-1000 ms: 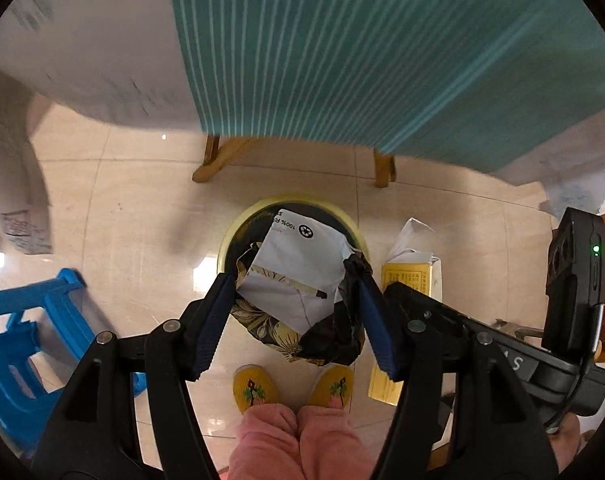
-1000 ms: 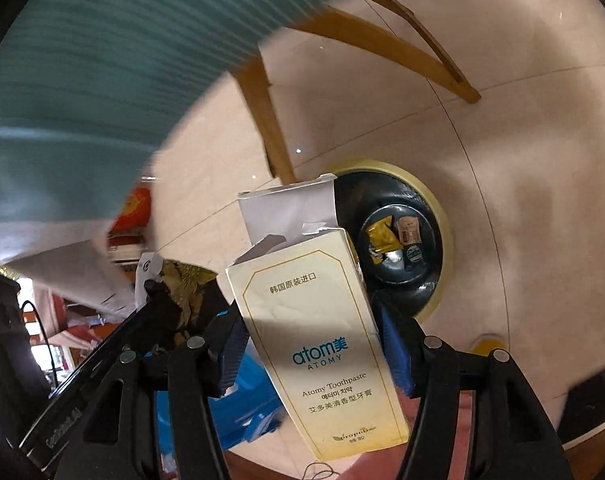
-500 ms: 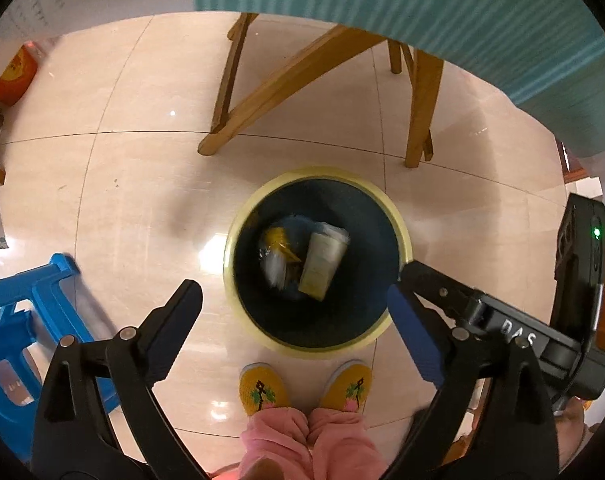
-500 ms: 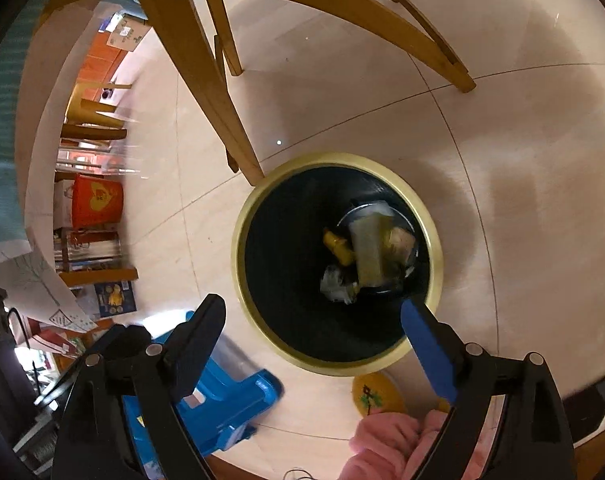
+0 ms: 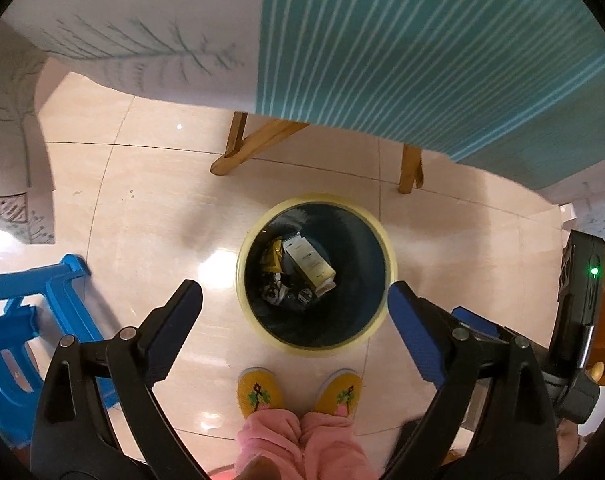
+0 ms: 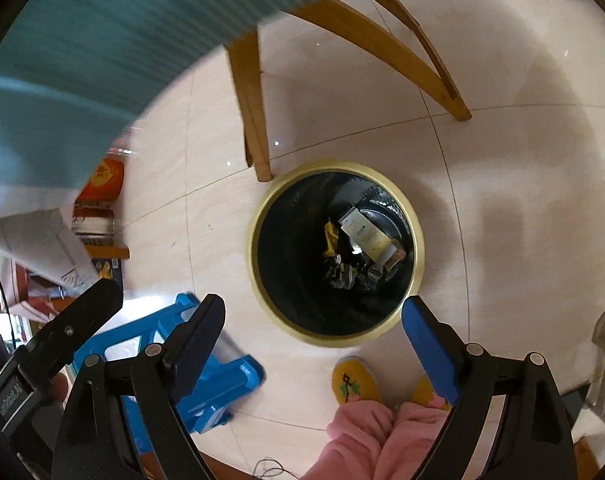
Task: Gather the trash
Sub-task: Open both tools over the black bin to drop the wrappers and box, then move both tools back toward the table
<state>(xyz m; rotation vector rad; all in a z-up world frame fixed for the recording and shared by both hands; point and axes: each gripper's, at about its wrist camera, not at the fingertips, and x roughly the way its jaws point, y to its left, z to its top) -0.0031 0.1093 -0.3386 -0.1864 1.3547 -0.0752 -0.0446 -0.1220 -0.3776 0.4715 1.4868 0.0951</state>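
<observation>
- Tiled floor (image 5: pixel 142 208): bin (image 5: pixel 386 248) beside table legs
- Carton (image 5: pixel 310 266) in bin: light, stiff, crushable; grip across narrow sides
- Left gripper (image 5: pixel 294 304), right gripper (image 6: pixel 312 316): spread wide, empty

Your left gripper (image 5: pixel 294 316) is a black clamp frame — two thick curved arms, each with round silver rivets near the joint and a ribbed blue pad on the inner face of the finger. Your right gripper (image 6: pixel 312 330) is built the same, black arms with silver rivets and blue pads. Seen from the left wrist, the right one's black body carries a box with a small green light (image 5: pixel 593 271); seen from the right wrist, the left one's black body shows white lettering (image 6: pixel 7 400), too small to read. You wear pink trousers (image 5: pixel 298 440) — soft, bunched at the ankles — and yellow slippers (image 5: pixel 260 396) with a dark embroidered motif on each toe.
</observation>
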